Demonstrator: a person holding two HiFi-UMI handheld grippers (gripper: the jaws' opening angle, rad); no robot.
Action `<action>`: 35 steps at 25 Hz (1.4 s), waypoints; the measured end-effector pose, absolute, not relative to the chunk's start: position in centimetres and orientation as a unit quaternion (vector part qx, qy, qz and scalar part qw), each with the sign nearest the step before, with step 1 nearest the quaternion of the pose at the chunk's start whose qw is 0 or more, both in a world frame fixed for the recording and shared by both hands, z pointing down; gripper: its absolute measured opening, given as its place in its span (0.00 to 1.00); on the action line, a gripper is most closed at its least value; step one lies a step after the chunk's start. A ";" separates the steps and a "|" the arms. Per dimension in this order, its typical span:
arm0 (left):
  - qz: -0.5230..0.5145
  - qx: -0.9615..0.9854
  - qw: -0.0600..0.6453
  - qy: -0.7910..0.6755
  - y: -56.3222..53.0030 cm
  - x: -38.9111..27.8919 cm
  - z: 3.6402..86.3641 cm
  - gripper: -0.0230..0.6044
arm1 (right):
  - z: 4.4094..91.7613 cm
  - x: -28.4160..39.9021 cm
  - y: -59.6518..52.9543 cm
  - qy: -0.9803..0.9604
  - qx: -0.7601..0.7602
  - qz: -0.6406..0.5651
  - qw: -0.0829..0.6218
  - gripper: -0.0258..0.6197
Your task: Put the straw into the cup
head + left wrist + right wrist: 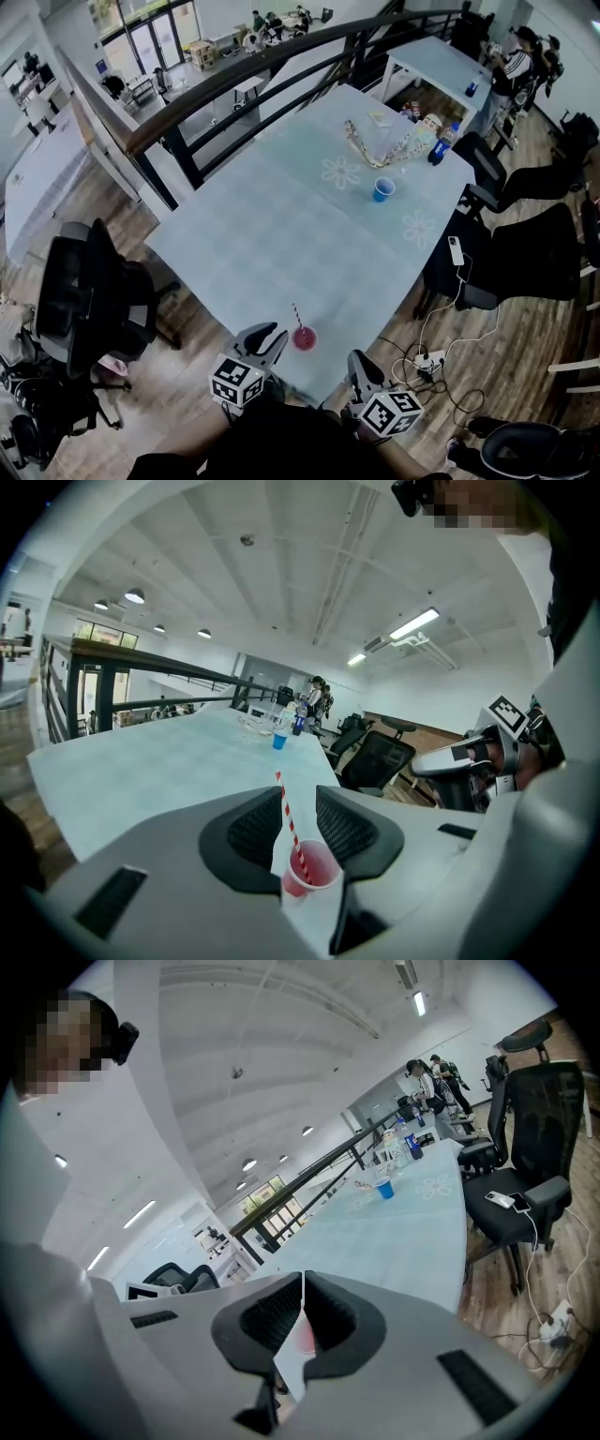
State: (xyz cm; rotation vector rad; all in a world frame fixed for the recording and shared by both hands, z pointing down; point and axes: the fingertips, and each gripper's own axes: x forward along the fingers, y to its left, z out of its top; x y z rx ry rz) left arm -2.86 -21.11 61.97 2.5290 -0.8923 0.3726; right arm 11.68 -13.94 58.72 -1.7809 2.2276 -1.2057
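Observation:
A red cup point(304, 338) stands near the table's front edge with a red-and-white striped straw point(297, 317) leaning in it. My left gripper point(272, 336) sits just left of the cup, open, with nothing held. In the left gripper view the cup point(310, 868) and straw point(288, 810) show through the gap just beyond the left gripper point(298, 799). My right gripper point(359, 366) hovers at the table edge right of the cup, jaws together and empty. In the right gripper view the right gripper point(302, 1283) is shut, with the pink cup point(302, 1337) behind it.
A blue cup point(383, 189) stands far across the pale table point(281, 234), near a bottle point(441, 145) and loose items point(380, 141). Black office chairs point(525, 253) line the right side and another chair point(89, 291) is at the left. A power strip point(429, 360) with cables lies on the floor.

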 end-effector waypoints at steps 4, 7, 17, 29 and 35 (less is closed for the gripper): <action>0.102 0.913 0.207 -0.335 -20.8 -4.5 58.6 0.23 | 57.9 11.0 -14.0 0.729 -0.569 -0.380 0.024 0.09; 0.072 0.915 0.205 -0.339 -20.5 -5.2 55.9 0.22 | 57.2 10.6 -14.2 0.737 -0.565 -0.371 0.025 0.09; 0.013 0.928 0.187 -0.322 -17.3 -5.0 49.8 0.22 | 55.1 8.6 -14.5 0.763 -0.547 -0.343 0.029 0.09; 0.002 0.916 0.216 -0.338 -15.9 -5.8 49.8 0.21 | 53.8 7.9 -14.1 0.775 -0.538 -0.330 0.034 0.09; 0.004 0.914 0.225 -0.336 -15.5 -5.5 50.0 0.21 | 53.5 8.0 -13.9 0.777 -0.535 -0.329 0.037 0.09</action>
